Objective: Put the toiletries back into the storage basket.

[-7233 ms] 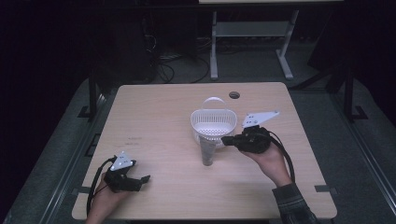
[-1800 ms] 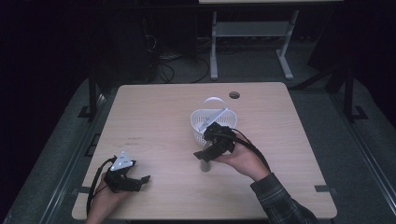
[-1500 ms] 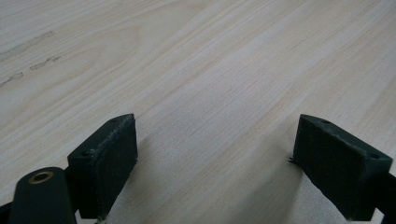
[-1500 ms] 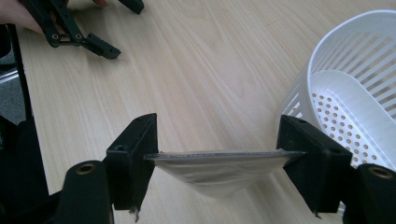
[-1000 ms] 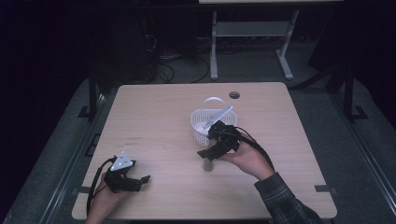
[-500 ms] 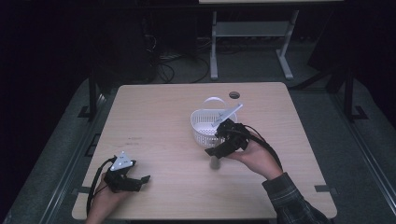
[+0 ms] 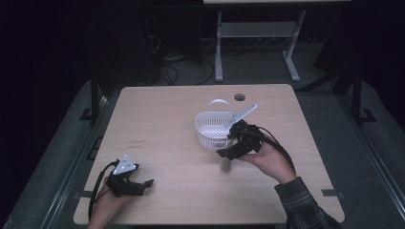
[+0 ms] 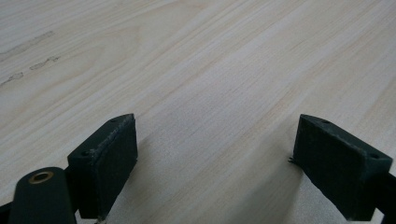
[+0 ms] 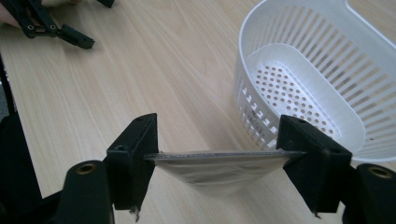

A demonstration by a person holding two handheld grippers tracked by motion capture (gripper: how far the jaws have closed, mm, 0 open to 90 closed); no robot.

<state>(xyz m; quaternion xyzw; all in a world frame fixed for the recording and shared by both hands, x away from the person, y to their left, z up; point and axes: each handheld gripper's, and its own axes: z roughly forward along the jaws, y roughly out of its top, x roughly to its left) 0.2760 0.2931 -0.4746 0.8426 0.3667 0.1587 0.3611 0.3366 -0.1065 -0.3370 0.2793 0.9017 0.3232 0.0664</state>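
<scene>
Between the jaws of the right claw (image 9: 217,161) sits a grey, flattened packet (image 9: 219,170), pinched at both ends so the jaws stand wide apart yet closed on it. A second ago this claw was lower and nearer the person, down at the packet on the desk (image 7: 162,114); now it has risen and swung toward 1 o'clock, and the packet hangs just off the near wall of the white slotted basket (image 9: 327,79). In the high view the basket lies at the claw's 11 o'clock, touching distance away. My judgement: the pick-up is done and a drop into the basket comes next. Far off at 8 o'clock the left claw (image 8: 215,154) rests on bare wood, jaws spread wide, holding nothing, unmoved throughout.
</scene>
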